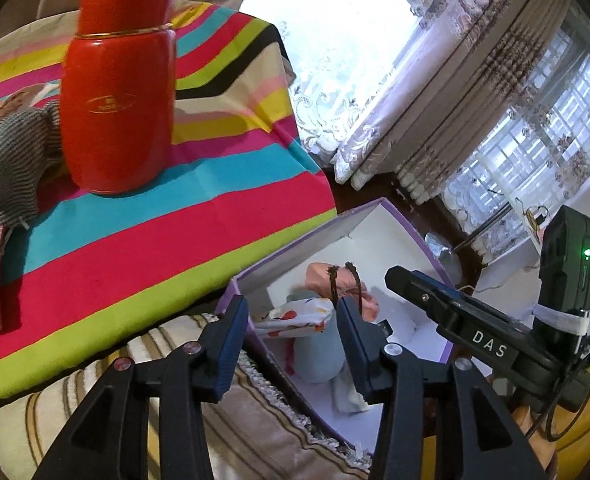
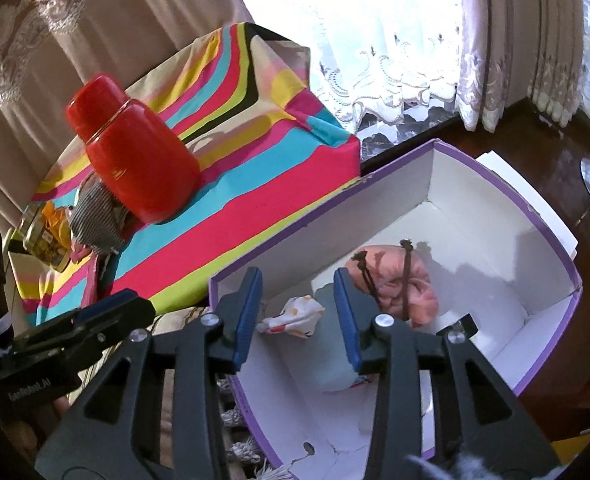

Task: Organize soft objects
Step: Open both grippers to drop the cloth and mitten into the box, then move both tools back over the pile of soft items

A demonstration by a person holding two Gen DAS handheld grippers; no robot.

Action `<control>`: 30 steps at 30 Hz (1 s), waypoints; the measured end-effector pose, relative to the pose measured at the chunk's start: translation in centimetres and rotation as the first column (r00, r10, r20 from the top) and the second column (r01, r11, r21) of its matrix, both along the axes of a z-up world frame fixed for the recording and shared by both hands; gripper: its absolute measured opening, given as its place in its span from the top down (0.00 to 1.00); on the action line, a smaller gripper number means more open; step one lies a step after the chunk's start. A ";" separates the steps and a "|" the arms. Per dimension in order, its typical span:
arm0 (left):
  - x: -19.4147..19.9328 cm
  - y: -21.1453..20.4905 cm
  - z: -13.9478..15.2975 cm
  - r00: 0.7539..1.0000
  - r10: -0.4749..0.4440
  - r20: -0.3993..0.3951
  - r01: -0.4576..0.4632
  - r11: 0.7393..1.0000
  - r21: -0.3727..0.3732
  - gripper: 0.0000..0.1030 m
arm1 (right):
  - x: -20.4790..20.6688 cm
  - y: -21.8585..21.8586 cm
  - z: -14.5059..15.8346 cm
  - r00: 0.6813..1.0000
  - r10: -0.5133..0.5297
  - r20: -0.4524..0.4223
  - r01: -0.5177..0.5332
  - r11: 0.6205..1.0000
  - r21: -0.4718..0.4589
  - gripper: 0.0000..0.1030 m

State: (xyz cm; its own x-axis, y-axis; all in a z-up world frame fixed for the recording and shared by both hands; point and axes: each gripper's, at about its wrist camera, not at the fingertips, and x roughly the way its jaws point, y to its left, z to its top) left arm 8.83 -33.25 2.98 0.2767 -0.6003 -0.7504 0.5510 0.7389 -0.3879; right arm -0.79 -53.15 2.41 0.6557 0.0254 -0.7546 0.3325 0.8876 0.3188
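Both your left tool and your right tool are spread wide and hold nothing above the purple box, where the pink cloth, the grey cloth and the spotted white cloth lie.

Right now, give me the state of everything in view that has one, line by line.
left gripper: open, empty, above the box.
right gripper: open, empty, above the box.
purple box: lidless, beside the striped table.
pink pouch: in the box, bunched.
printed pouch: in the box, crumpled.
grey-blue bundle: in the box.
red flask: upright, capped, on the table.
grey striped cloth: still on the table, crumpled.
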 end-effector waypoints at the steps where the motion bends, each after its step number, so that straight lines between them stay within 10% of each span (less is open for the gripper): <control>1: 0.1 0.5 0.1 1.000 0.011 0.001 -0.011 1.000 -0.004 0.54 | 0.1 0.3 0.2 1.000 0.007 0.002 -0.007 1.000 -0.002 0.58; 17: 3.8 10.9 0.7 0.973 0.231 -0.024 -0.232 0.970 -0.075 0.54 | 2.6 7.2 2.1 0.986 0.166 -0.007 -0.166 0.983 -0.083 0.48; 30: 8.8 21.4 -1.7 0.879 0.459 -0.127 -0.471 0.877 -0.092 0.53 | 6.8 15.5 4.3 0.931 0.364 -0.006 -0.359 0.915 -0.183 0.39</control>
